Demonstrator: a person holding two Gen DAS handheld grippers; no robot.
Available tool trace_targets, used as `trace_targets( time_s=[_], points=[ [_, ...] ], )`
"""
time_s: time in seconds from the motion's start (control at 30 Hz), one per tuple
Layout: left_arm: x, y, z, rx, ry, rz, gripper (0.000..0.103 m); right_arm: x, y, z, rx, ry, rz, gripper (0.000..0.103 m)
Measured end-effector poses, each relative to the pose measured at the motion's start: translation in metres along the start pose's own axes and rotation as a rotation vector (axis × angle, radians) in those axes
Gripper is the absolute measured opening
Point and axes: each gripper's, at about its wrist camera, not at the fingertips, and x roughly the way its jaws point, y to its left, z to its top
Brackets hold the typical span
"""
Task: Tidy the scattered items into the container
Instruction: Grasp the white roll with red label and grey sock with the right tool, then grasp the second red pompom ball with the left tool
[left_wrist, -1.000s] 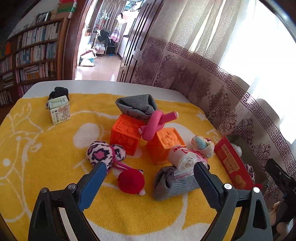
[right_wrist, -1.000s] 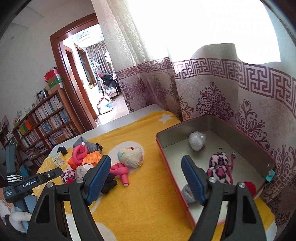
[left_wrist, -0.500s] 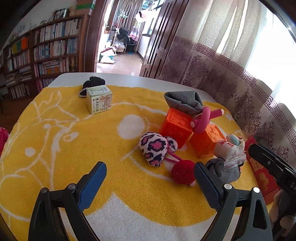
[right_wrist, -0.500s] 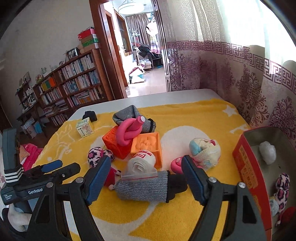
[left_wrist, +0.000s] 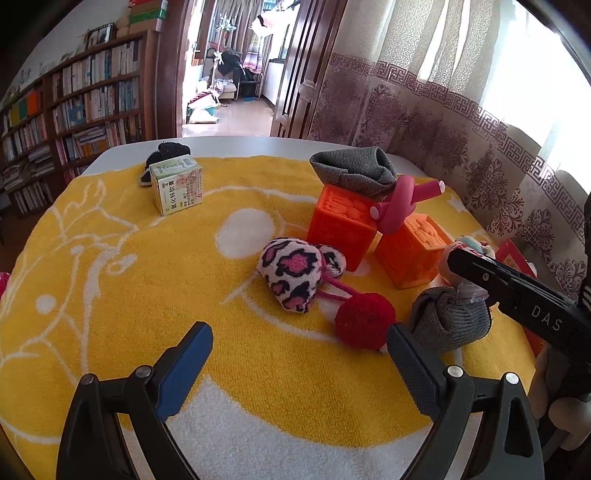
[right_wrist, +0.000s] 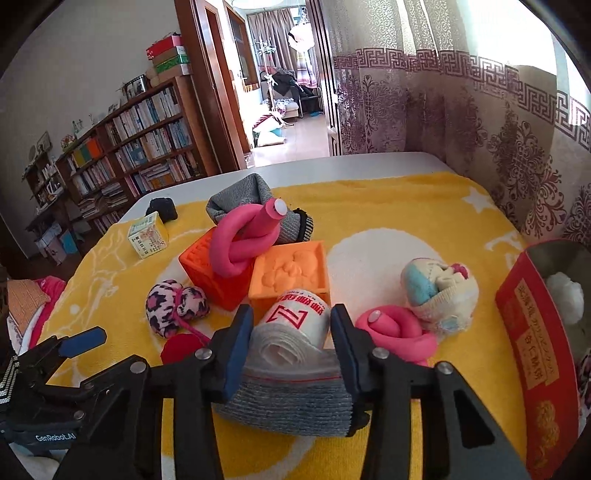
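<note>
My right gripper (right_wrist: 291, 334) is closed around a white roll in a clear plastic bag (right_wrist: 295, 328), which lies on a grey rolled sock (right_wrist: 284, 404). My left gripper (left_wrist: 299, 354) is open and empty, low over the yellow towel (left_wrist: 147, 280), just in front of a red pompom (left_wrist: 364, 319) and a leopard plush (left_wrist: 291, 271). Two orange blocks (right_wrist: 288, 273) carry a knotted pink tube (right_wrist: 247, 236) and a grey sock (right_wrist: 240, 197). The red box (right_wrist: 532, 332) stands at the right with a white ball inside.
A small green-and-white carton (left_wrist: 177, 188) and a black item (left_wrist: 168, 151) sit at the towel's far left. A second pink tube (right_wrist: 395, 336) and a pastel sock ball (right_wrist: 439, 295) lie near the box. Curtains hang behind; a bookshelf stands left.
My right gripper has swung from the box to the pile, dropped down and closed around the bagged roll. My left gripper has drawn back to the left and stays open.
</note>
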Motion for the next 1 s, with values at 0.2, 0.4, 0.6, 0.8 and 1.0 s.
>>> trace_targets(
  time_s=[0.2, 0.4, 0.6, 0.8, 1.0],
  points=[
    [0.009, -0.025, 0.000, 0.072, -0.011, -0.061, 0.097, -0.011, -0.017, 0.004, 0.071, -0.023, 0.024, 0.047],
    [0.035, -0.022, 0.010, 0.013, 0.050, -0.077, 0.074, -0.014, -0.023, 0.004, 0.102, -0.032, 0.031, 0.047],
    [0.041, -0.030, 0.007, 0.058, 0.075, -0.057, 0.050, -0.017, -0.023, 0.003, 0.106, -0.049, 0.031, 0.047],
    [0.024, -0.029, 0.004, 0.059, 0.020, -0.066, 0.041, -0.019, -0.027, 0.003, 0.119, -0.066, 0.035, 0.047],
    [0.002, -0.024, 0.004, 0.052, -0.038, -0.055, 0.041, -0.019, -0.027, 0.003, 0.122, -0.077, 0.038, 0.047]
  ],
)
